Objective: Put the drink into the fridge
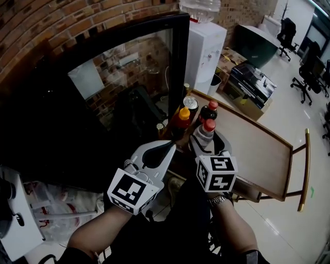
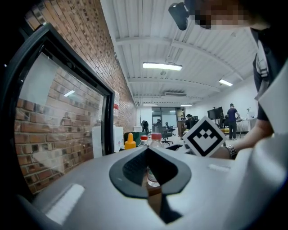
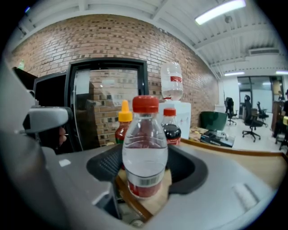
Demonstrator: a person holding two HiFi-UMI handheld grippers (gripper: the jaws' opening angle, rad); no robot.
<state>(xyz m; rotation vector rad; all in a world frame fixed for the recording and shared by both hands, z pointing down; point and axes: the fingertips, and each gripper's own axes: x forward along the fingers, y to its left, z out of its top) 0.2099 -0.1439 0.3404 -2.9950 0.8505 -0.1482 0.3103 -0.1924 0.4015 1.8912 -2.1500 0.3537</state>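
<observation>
At the far left stands the fridge (image 1: 178, 56), a black-framed cabinet with a glass door. The pane mirrors the brick wall, so I can't tell what is on its shelves. Just in front of it, the left gripper (image 1: 171, 145) hangs with its jaws pressed together at the tips and nothing between them. It sits near the corner of the wooden table (image 1: 258, 149).

A small cluster of containers crowds that corner. The sauce bottle (image 1: 183, 116) has a yellow-orange nozzle cap and looks red inside. Just behind it is a can (image 1: 191, 102) with a silvery top, and its contents are hidden. Next over is the cola bottle (image 1: 210, 110), red-capped and holding dark liquid up into its shoulder.

Nearest the person is the water bottle (image 1: 208, 130), the drink in question. It is clear plastic with a red cap and a red-and-white label band low on its body, and it holds clear liquid almost to the neck. The right gripper (image 1: 208, 142) has it in its grasp, with a jaw closed in against each side of the upright bottle. The bottle stands over the table's edge, outside the fridge.

Further right and behind, a white water dispenser (image 1: 205, 46) carries an upturned jug (image 1: 200, 7). Beyond the table's far end there is a cardboard box (image 1: 247, 85).
</observation>
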